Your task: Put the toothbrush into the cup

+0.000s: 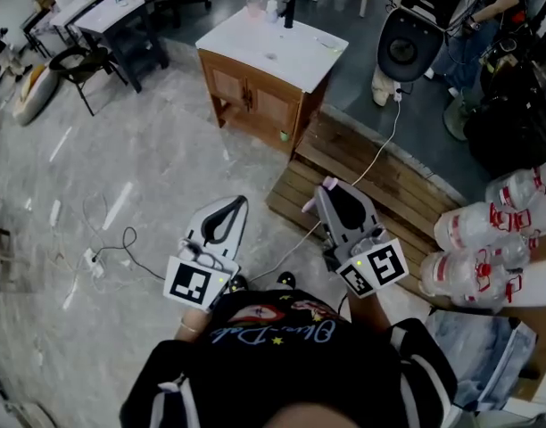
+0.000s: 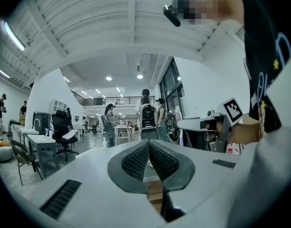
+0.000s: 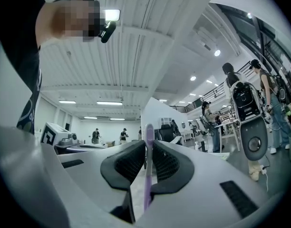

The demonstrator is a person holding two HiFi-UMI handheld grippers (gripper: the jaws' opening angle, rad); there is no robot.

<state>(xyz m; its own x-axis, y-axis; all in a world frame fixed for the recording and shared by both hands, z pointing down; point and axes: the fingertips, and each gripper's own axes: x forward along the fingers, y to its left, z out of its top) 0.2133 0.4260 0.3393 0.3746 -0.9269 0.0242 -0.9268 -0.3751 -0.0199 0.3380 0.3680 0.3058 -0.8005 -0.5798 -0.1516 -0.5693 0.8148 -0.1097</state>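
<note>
In the head view the person stands on a pale floor (image 1: 121,150), well back from a wooden cabinet whose white counter (image 1: 286,56) carries the cup (image 1: 254,8) near its far edge, just beside a small bottle (image 1: 271,7). Both grippers are held close to the body. The left gripper (image 1: 241,201) points toward the cabinet over open floor. The right gripper (image 1: 328,185) hangs above the near edge of a slatted wooden platform (image 1: 371,176) that lies between the person and the cabinet. The pink toothbrush (image 1: 307,207) sticks out at its jaws, well apart from the cup. A cable (image 1: 121,243) trails on the floor to the left, and large water bottles (image 1: 478,230) crowd the right edge.

In the left gripper view the jaws are pressed together with nothing between them, and a wide hall opens beyond.

In the right gripper view the jaws are clamped on the toothbrush, which stands upright between the pads and rises past their tips.
</note>
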